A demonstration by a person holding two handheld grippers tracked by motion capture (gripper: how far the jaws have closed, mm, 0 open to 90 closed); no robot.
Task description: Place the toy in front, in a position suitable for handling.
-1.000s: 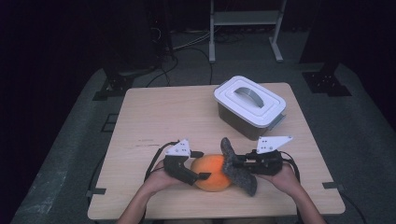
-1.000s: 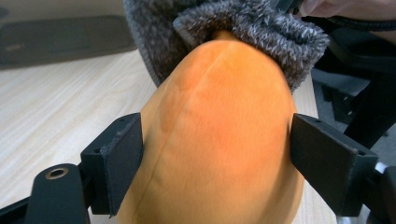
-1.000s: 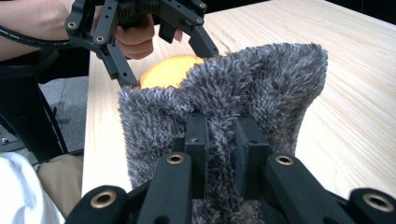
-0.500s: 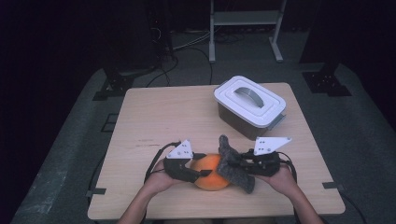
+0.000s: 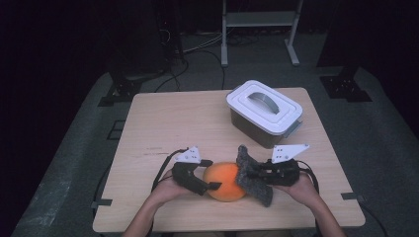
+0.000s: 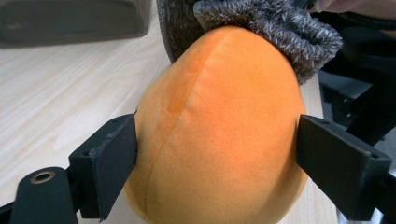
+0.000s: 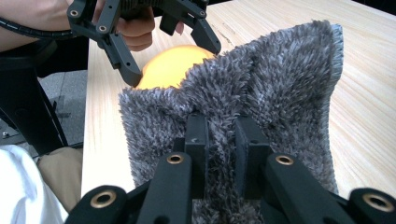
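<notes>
Nearby, lidded box [image 5: 264,112]; left gripper [image 5: 208,177] clamps orange plush [image 5: 225,181], right gripper [image 5: 251,174] pinches grey cloth [image 5: 252,174].

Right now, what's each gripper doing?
Left gripper: closed on the orange plush ball.
Right gripper: closed on the grey cloth, which lies against the ball.

I see bare table [image 5: 168,123] left and ahead of both grippers — easy passage; the box [image 5: 264,112] blocks the far right, well beyond the cloth [image 5: 252,175].
</notes>
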